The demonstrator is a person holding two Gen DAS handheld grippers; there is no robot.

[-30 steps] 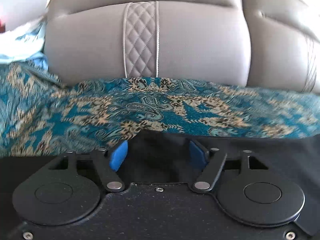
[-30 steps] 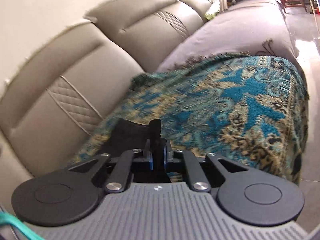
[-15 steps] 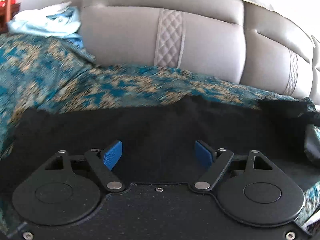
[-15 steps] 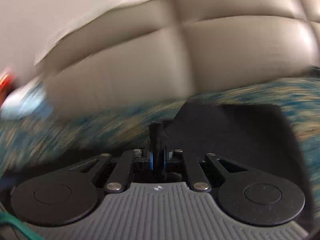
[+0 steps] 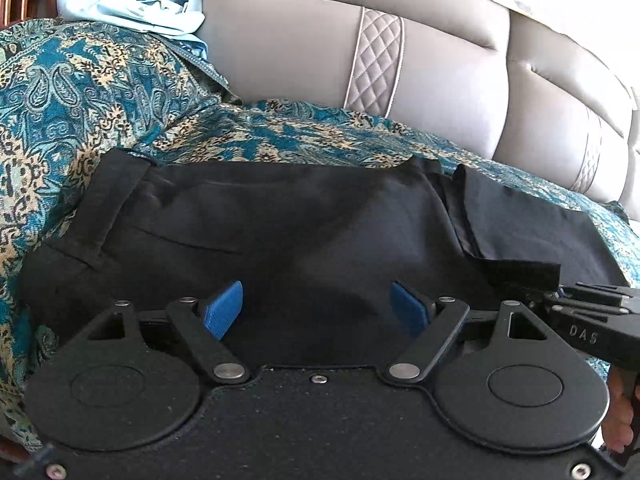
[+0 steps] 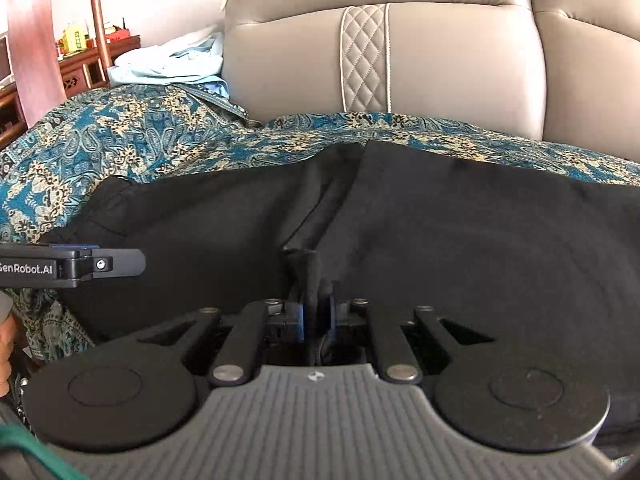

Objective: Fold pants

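Note:
Black pants (image 5: 304,220) lie spread across the teal patterned throw on the sofa seat, waistband at the left (image 5: 108,208). My left gripper (image 5: 318,310) is open over the near edge of the pants, blue pads (image 5: 224,308) apart and empty. My right gripper (image 6: 316,316) is shut on a pinch of black pants fabric (image 6: 306,268) at the near edge. The pants (image 6: 440,232) fill the right wrist view. The right gripper shows at the right edge of the left wrist view (image 5: 592,312); the left gripper shows at the left of the right wrist view (image 6: 72,266).
A teal and beige patterned throw (image 5: 80,92) covers the seat and left armrest. The grey sofa backrest (image 5: 400,60) rises behind. A light blue garment (image 5: 132,8) lies on the armrest. Wooden furniture (image 6: 36,40) stands at the far left.
The right gripper swung round from the right, carrying the held fabric over, and now faces the backrest. The left gripper drew back, so the whole spread of pants now shows.

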